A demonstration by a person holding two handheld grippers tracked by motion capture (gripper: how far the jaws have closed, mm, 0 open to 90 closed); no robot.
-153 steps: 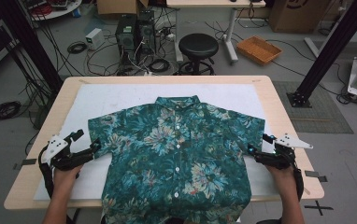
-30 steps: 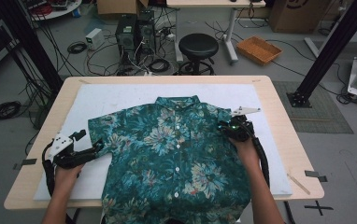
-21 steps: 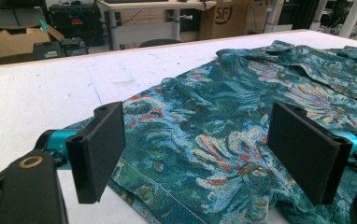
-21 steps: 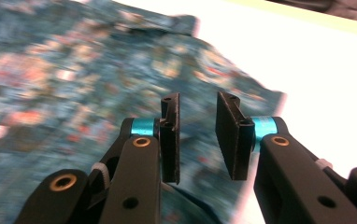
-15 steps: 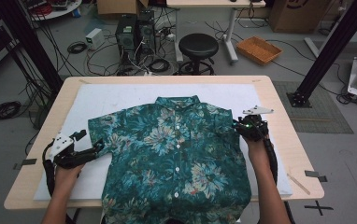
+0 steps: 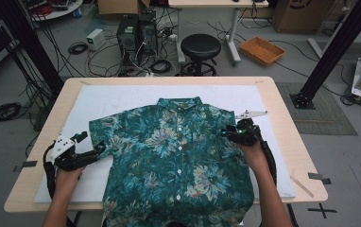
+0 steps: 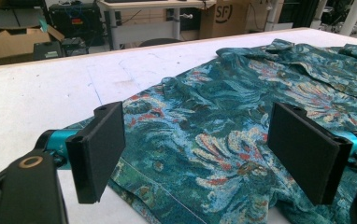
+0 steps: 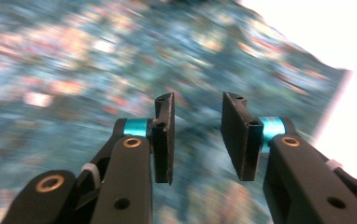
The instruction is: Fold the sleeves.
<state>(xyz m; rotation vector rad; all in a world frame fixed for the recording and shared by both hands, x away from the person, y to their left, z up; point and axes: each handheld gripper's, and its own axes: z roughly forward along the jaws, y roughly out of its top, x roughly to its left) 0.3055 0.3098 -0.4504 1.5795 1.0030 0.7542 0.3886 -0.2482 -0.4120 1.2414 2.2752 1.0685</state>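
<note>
Right gripper (image 6: 235, 134) now sits on the shirt (image 6: 178, 156), over the shoulder area on the person's right, inside the shirt's outer edge. A moment ago it was a bit further out toward that edge; several seconds back it was down by the right sleeve hem, and the sleeve lay spread out. Now that sleeve looks folded in over the shirt body, so the shirt's right edge runs nearly straight. Jaws have just been opening: in the right gripper view (image 8: 196, 140) they stand partly apart with a clear gap, nothing pinched, blurred floral cloth behind them only. Judgement: the right sleeve fold is laid down and let go; the left sleeve is next.

Left gripper (image 6: 91, 155) is at the shirt's left sleeve hem, same spot as in the earlier frames. In the left gripper view (image 7: 200, 154) the jaws are spread wide, the sleeve cloth lies between and below them, pads not pressing on it. Not gripping yet.

Shirt lies flat, front up and buttoned, collar away from the person, on the white mat (image 6: 122, 101); its bottom hem hangs over the near edge of the table (image 6: 282, 118). The left sleeve is spread outward from the shirt body.
</note>
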